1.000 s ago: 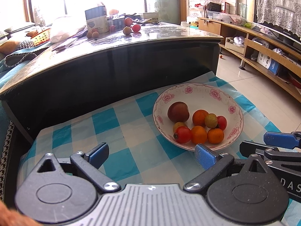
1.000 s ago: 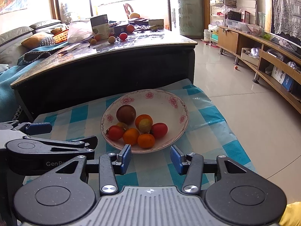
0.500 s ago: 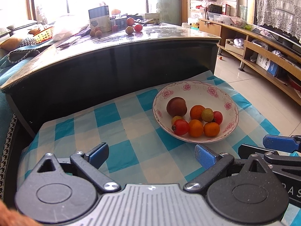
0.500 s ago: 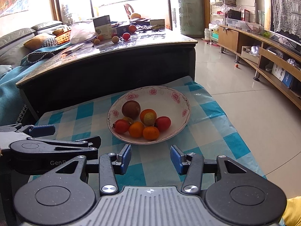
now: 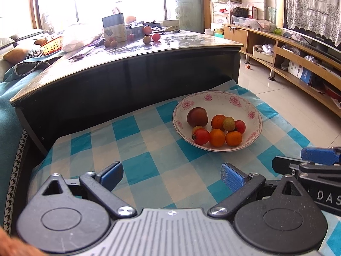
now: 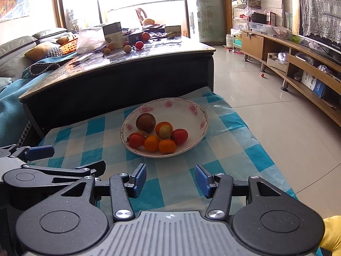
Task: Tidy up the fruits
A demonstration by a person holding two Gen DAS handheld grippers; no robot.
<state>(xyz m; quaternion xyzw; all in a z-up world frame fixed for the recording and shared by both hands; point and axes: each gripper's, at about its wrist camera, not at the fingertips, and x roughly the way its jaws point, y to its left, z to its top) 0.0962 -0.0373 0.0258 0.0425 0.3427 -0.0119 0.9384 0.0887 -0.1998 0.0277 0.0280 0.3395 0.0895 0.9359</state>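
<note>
**Both grippers empty, fruit in bowl**

Left gripper: fingers spread wide, holding nothing, over checkered cloth. Right gripper: fingers spread, narrower gap, nothing between. Floral bowl ahead of right fingers, ahead and right of left fingers, apart from both. Inside: dark round fruit, tomatoes, oranges, touching in a cluster. More loose fruit far beyond on dark table.

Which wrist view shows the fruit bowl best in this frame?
The right wrist view: the bowl sits near centre, its whole rim visible ahead of the open right tongs. The left wrist view shows it whole too, but off to the right.
</note>
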